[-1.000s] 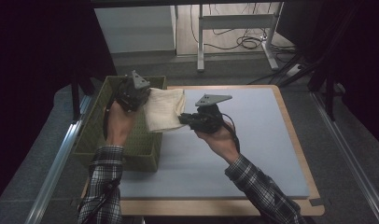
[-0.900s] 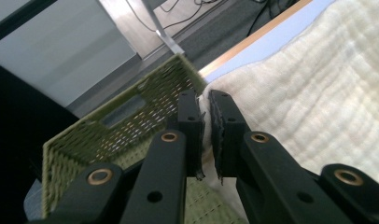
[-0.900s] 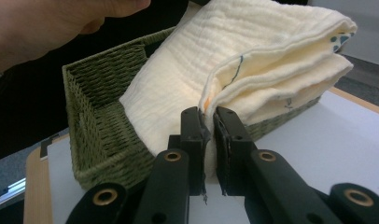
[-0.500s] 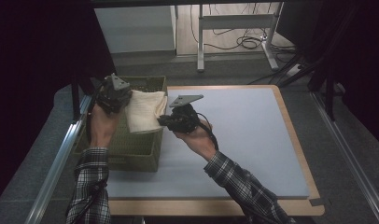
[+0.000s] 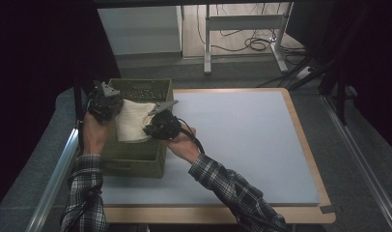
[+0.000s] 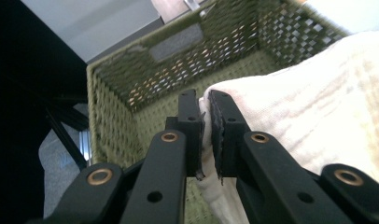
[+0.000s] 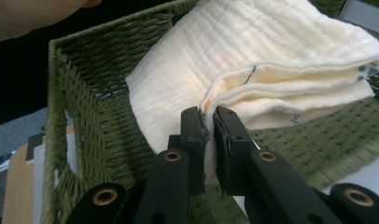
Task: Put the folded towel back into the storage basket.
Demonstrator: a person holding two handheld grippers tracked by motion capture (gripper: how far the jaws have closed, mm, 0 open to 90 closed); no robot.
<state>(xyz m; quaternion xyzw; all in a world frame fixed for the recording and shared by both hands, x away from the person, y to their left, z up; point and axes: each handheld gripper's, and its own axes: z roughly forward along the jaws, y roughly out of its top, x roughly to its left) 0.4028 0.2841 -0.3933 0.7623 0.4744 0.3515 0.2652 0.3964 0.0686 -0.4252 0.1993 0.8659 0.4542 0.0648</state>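
Scene: a person at a desk (image 5: 242, 145) with a pale blue-grey top and a wooden rim, seen from above; both forearms, in plaid sleeves, reach in from the bottom edge.

Basket: a green woven basket (image 5: 136, 157) sits at the left edge of the desk, open side up, with a rectangular patch on the inside of its far wall.

Cloth: a folded cream cloth (image 5: 131, 121) hangs between the two tools over the open basket, with its lower part inside the rim. Whether it touches the basket floor is hard to judge from these angles.

Left hand-held gripper (image 6: 205, 135): jaws pinched nearly together on one edge of the cloth, with a thin band of fabric between the pads; it is over the basket's left side.

Right hand-held gripper (image 7: 209, 140): jaws closed on the layered fold of the cloth, where several stacked edges show; it is over the basket's right rim, just beside the other tool.

Cloth detail: the right gripper view shows small blue-green and orange marks along the folded edges.

Background: a dark floor, the legs of a white frame and loose cables beyond the desk.
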